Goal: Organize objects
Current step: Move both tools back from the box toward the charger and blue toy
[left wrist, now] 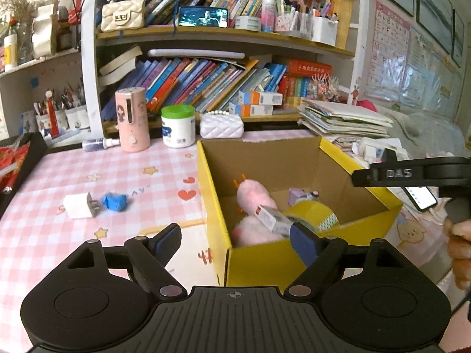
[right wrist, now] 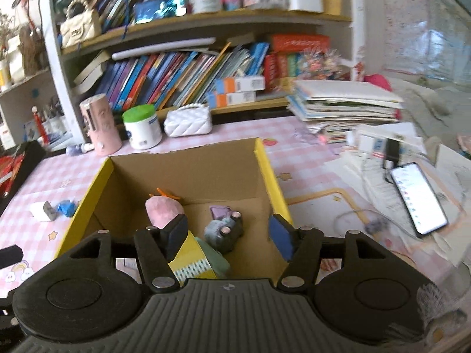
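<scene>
Here, left gripper [left wrist: 235, 242] open; right gripper [right wrist: 228, 236] open, over yellow box [right wrist: 269, 170]

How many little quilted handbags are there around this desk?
2. A cream handbag with a pearl handle sits on the upper shelf; a white handbag sits on the desk beside the green-lidded jar. The clutter may hide others.

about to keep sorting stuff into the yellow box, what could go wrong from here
1. The small carton lies tilted on the pink plush and may slide when more lands in the yellow box.
2. The white charger and blue toy lie close together, so open tongs might catch both.
</scene>
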### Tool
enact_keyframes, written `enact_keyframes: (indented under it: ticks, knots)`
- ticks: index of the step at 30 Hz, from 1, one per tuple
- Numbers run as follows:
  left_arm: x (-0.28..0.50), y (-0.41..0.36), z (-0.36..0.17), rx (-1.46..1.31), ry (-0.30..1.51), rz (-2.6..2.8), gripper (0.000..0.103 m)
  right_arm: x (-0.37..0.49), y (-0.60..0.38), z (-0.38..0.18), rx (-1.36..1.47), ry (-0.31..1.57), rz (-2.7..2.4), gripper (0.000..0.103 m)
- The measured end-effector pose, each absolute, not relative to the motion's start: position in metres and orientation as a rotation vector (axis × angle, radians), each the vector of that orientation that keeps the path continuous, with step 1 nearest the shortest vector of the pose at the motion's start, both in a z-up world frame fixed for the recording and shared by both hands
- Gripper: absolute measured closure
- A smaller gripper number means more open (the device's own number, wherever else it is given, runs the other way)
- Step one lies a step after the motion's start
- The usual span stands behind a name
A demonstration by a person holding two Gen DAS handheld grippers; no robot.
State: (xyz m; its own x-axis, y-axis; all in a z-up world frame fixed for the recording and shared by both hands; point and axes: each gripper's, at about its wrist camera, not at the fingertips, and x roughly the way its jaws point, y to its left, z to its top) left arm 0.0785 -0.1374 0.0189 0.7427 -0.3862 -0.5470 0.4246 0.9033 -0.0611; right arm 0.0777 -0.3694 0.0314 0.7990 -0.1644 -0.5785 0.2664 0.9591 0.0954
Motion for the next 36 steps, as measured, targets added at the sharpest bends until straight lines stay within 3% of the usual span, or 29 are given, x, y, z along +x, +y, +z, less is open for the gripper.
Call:
enact_keyframes:
  ticks: [7, 16, 29, 36]
  knots:
    - [0.063, -0.12, 0.012, 0.082, 0.593, -0.468, 0.013, 0.031, -0.349, 0.019, 0.193, 0.62, -0.313, 0.039]
    - [0.044, -0.092, -0.007, 0.128, 0.675, -0.472, 0.013, 0.007, -0.311, -0.013, 0.235, 0.784, -0.334, 0.038]
    - [0.024, -0.047, -0.024, 0.164, 0.755, -0.446, 0.013, -0.014, -0.24, -0.027, 0.178, 0.846, -0.255, 0.026]
    - [0.014, -0.024, -0.029, 0.178, 0.78, -0.431, 0.013, -0.02, -0.211, -0.033, 0.171, 0.873, -0.215, 0.025]
